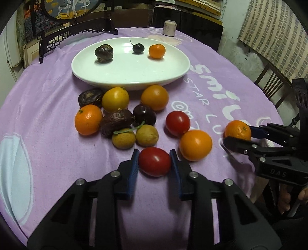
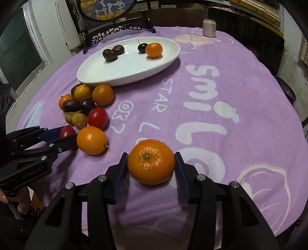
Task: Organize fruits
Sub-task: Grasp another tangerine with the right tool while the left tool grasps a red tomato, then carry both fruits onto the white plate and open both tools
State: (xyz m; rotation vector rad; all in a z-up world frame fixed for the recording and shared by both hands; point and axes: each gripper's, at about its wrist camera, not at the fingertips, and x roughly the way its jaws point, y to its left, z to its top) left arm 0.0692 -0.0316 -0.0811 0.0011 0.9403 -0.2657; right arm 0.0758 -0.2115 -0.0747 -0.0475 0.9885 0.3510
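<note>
Left tongs (image 1: 154, 153) clamp tomato (image 1: 154, 161); right tongs (image 2: 151, 156) clamp mandarin (image 2: 151, 161) (stem shows there only).

Round picture stand (image 2: 107, 11): top cut off by the upper edge, far ahead of the right gripper.
Small red tomato (image 2: 67, 131): half hidden between the left gripper's fingers (image 2: 55, 132).
Dark fruit (image 2: 76, 88): mostly hidden behind the yellow fruit (image 2: 82, 92).
Can (image 1: 169, 27): label print too small to read.
</note>
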